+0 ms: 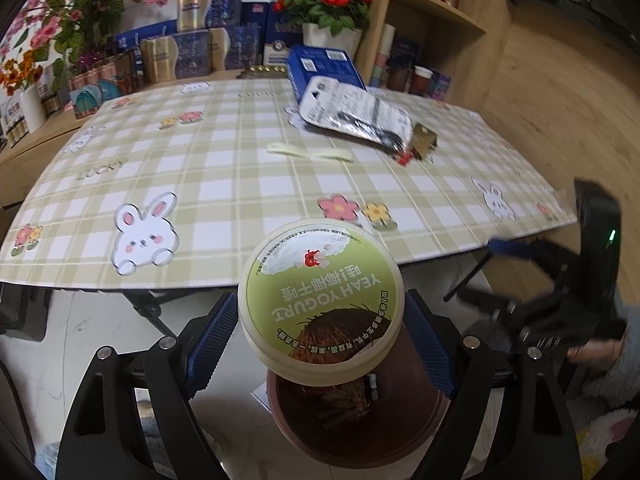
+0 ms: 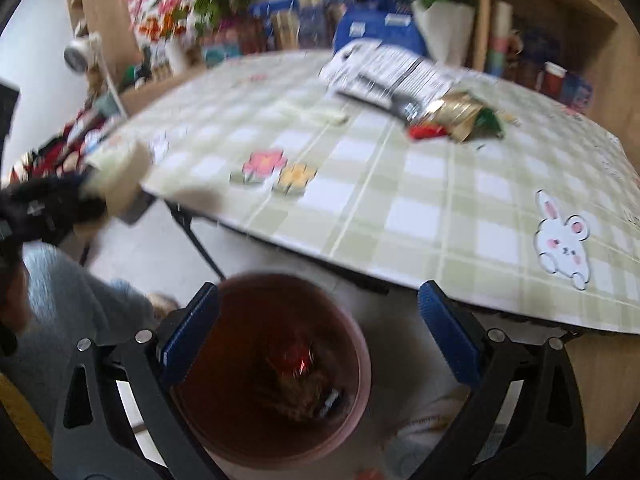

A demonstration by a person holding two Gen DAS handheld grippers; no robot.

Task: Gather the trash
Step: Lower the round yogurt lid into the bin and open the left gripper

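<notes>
My left gripper (image 1: 322,320) is shut on a round yogurt tub (image 1: 320,300) with a green lid, its blue pads pressing both sides. It hangs off the table's front edge, over a brown bin (image 1: 380,432) on the floor. In the right wrist view my right gripper (image 2: 320,320) stands open and empty above the same bin (image 2: 362,344), which holds red and dark wrappers. On the checked tablecloth (image 2: 420,208) lie a silver-white snack bag (image 2: 392,76), a gold wrapper (image 2: 456,116), a red scrap (image 2: 426,131) and a pale strip (image 2: 320,114). The held tub (image 2: 120,172) shows blurred at the left.
Blue and gold boxes (image 1: 200,52), a blue carton (image 1: 324,68) and flower pots (image 1: 328,36) line the table's back. A wooden shelf (image 1: 440,20) stands at the right. Folding table legs (image 2: 200,244) run beside the bin. A grey sleeve (image 2: 72,292) is at the left.
</notes>
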